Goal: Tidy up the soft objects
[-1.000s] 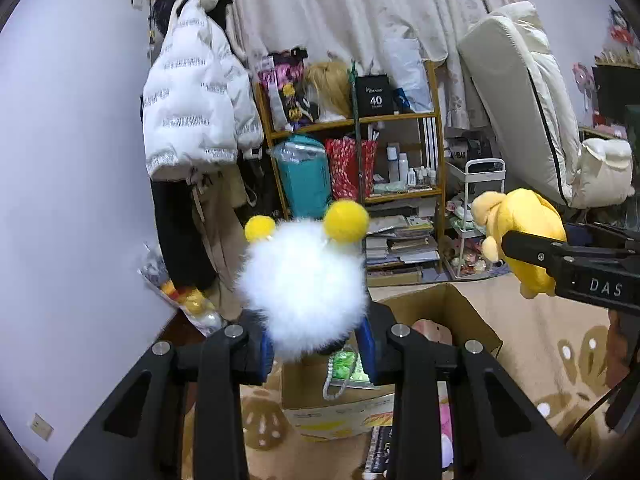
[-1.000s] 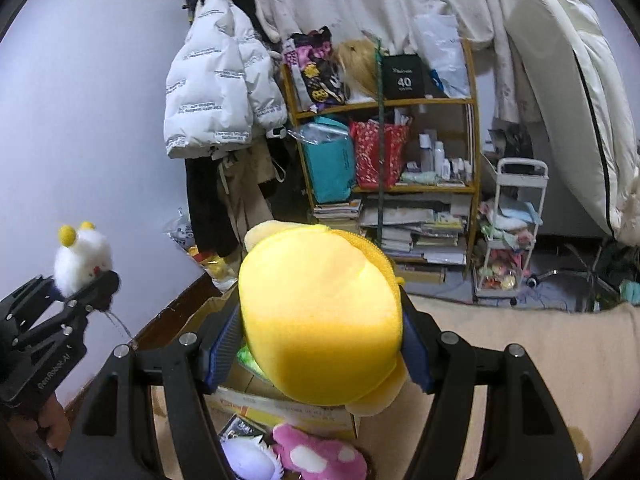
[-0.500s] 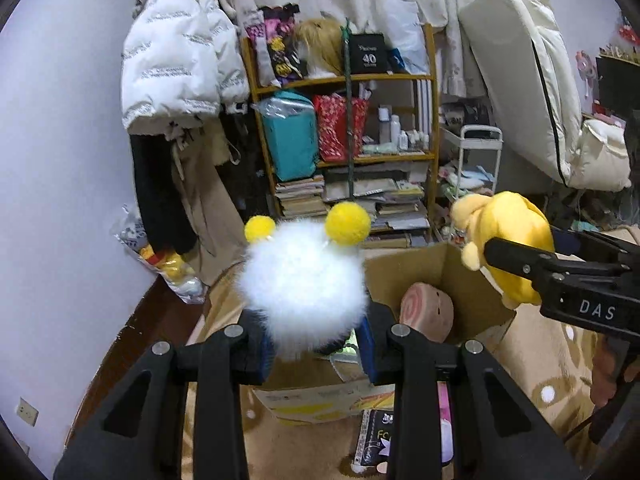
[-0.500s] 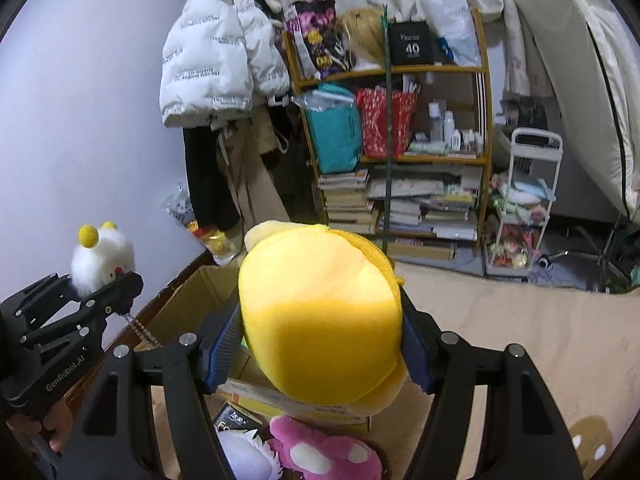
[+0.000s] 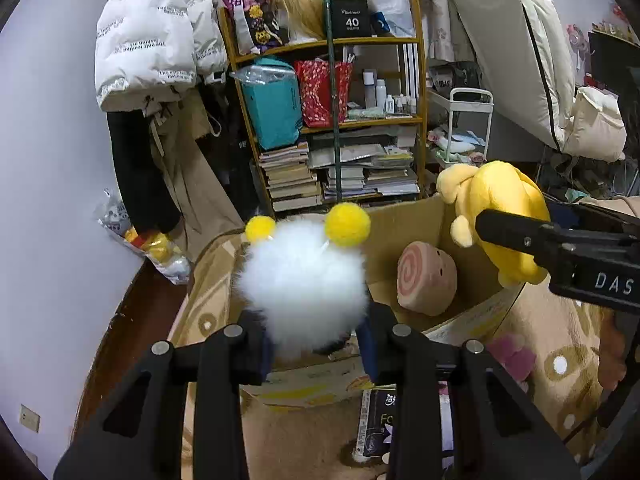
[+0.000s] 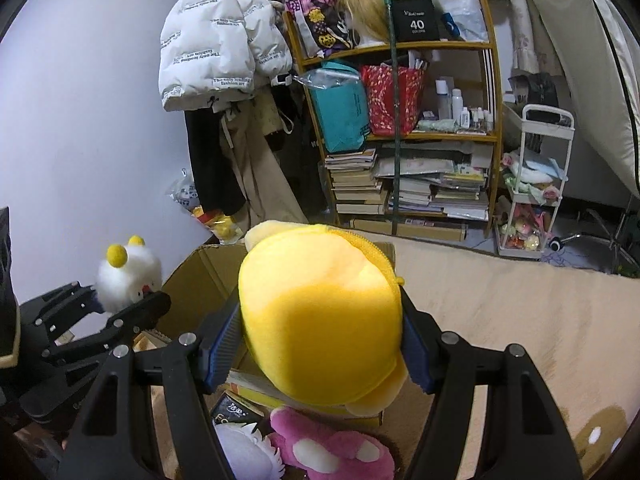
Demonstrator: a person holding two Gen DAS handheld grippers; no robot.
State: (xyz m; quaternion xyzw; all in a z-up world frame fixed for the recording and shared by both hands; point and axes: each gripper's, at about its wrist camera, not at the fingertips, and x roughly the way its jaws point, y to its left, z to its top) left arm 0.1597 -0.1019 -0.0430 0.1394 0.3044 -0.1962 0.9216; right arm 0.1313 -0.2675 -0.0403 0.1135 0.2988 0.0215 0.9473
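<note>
White fluffy plush [image 5: 304, 276] with yellow pom-poms sits clamped in the left gripper [image 5: 316, 340], at the frame's lower centre, over the near-left rim of the open cardboard box [image 5: 404, 228]. Right gripper [image 6: 320, 344] is clamped on the yellow plush [image 6: 320, 320], seen at right of the left view over the box's right wall. Inside, a pink swirl plush [image 5: 426, 280] fills the right; the left looks freer. Pink plush [image 6: 332, 448] lies outside, bottom centre.

Against the back wall: wooden shelf [image 5: 332, 120] crammed with stacked books [image 5: 292, 178], teal bag [image 5: 274, 106], red bag [image 5: 320, 90]. Hanging left: white puffer jacket [image 5: 150, 38]. Right: white trolley [image 6: 534, 184].
</note>
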